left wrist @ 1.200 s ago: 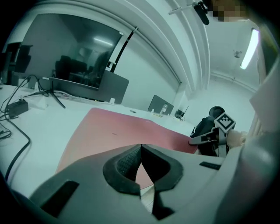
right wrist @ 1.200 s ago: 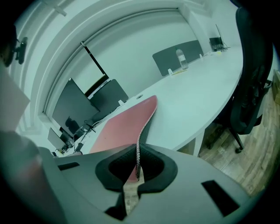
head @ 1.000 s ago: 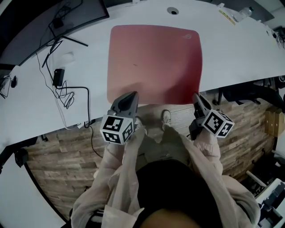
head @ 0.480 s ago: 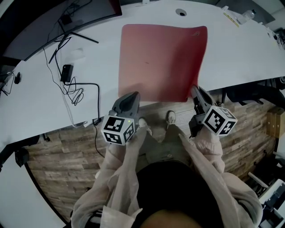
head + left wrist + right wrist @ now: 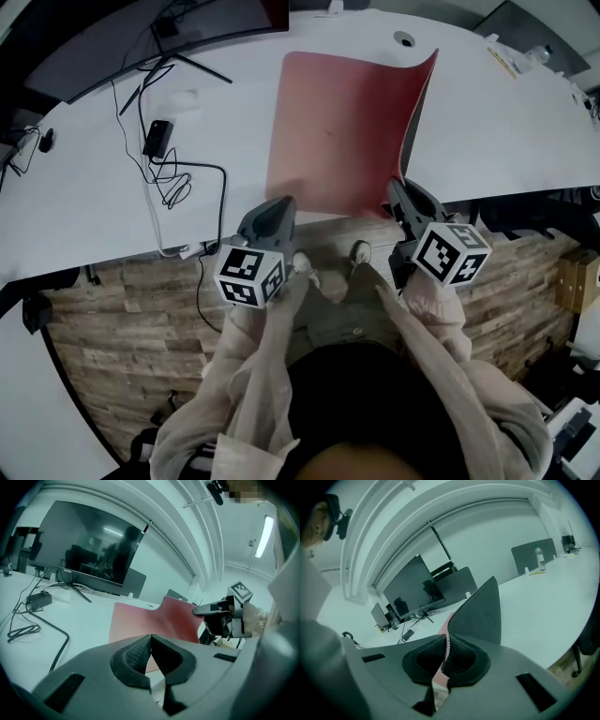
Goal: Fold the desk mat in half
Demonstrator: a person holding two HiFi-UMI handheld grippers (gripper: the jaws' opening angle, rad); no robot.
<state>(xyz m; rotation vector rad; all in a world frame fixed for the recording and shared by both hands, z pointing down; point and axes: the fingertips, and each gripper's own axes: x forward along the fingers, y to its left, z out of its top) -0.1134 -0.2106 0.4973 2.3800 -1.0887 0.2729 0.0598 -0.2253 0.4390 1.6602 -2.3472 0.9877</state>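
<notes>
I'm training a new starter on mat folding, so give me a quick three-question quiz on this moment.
1. True or false: the right gripper has its fingers shut on the desk mat.
2. Which side of the mat, as the person sees it, is lifted off the desk? A left, B right, C neither.
3. Fill in: the mat's top face is ___ in colour.
Key: 1 true; 2 B; 3 red.
</notes>
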